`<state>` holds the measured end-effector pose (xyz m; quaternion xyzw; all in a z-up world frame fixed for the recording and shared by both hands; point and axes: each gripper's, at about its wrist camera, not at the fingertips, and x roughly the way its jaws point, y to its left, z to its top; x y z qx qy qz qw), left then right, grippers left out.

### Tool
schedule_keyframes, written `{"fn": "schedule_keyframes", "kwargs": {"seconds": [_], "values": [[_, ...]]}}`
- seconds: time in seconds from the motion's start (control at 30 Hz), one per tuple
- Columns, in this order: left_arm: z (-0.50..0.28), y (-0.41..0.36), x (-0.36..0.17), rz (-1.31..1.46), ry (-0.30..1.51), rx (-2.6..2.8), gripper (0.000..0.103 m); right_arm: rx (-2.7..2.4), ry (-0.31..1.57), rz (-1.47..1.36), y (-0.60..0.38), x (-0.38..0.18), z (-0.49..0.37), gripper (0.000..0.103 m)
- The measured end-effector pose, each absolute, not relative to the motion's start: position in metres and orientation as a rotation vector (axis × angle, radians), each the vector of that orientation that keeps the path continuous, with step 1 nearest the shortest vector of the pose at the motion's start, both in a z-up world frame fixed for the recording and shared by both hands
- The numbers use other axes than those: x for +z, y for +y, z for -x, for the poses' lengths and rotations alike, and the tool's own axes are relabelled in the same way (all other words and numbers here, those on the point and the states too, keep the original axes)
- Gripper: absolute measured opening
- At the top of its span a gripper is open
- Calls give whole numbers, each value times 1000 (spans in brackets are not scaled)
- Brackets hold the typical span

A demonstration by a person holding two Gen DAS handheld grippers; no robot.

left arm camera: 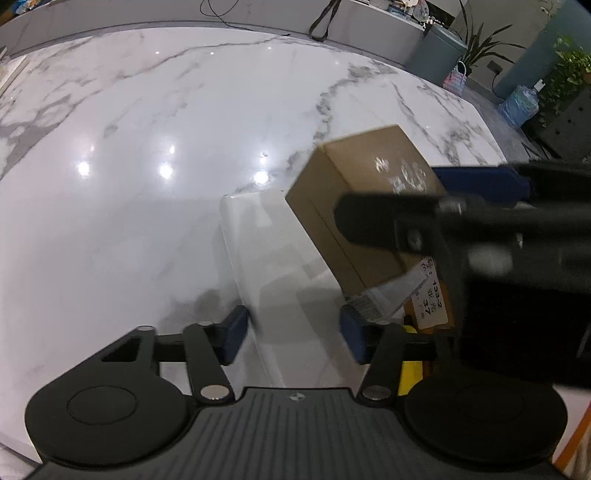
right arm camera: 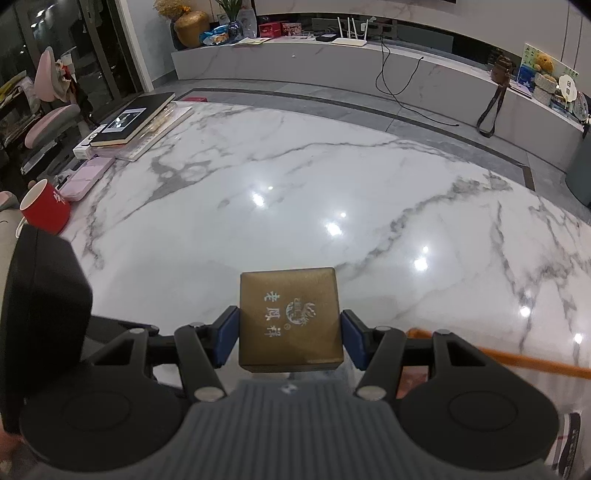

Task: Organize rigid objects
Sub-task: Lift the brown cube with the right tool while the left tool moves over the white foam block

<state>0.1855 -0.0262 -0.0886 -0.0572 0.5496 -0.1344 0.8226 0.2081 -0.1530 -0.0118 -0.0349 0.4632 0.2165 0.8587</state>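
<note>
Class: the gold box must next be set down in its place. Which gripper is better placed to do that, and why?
Right. The right gripper has its jaws shut on the gold box, held above the table. The left gripper is open, straddling a white box, holding nothing.

I am working in a home living room. Along the top of the right wrist view runs a long low marble media ledge [right arm camera: 332, 62] carrying a white router with antennas [right arm camera: 349, 38] and a gold round vase [right arm camera: 191, 27]. At far left I see a pink chair [right arm camera: 50, 123]. A glossy white marble desk [right arm camera: 295, 192] holds a red ceramic mug [right arm camera: 46, 206] and a black hardcover book [right arm camera: 136, 118].
</note>
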Motion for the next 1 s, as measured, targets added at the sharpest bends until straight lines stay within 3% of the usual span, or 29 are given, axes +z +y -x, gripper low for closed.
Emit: {"fn": "schedule_keyframes", "kwargs": {"seconds": [0.03,0.27,0.33,0.37,0.73,1.0], "values": [[-185,-23,-88,132,1179,-287,52,457,973,72,-152,-12,-207,58],[-178,-16,-83,140,1184,-266,51,446,968,97,-143,-13,-197,58],[-178,-15,-83,199,1160,-291,70,439,954,117,-141,-9,-197,58],[-177,-17,-83,199,1150,-292,75,436,950,123,-141,-8,-197,58],[-187,-31,-98,182,1171,-225,88,393,953,140,-148,-10,-199,58],[-187,-28,-99,214,1171,-253,76,411,968,120,-149,-18,-197,58]]}}
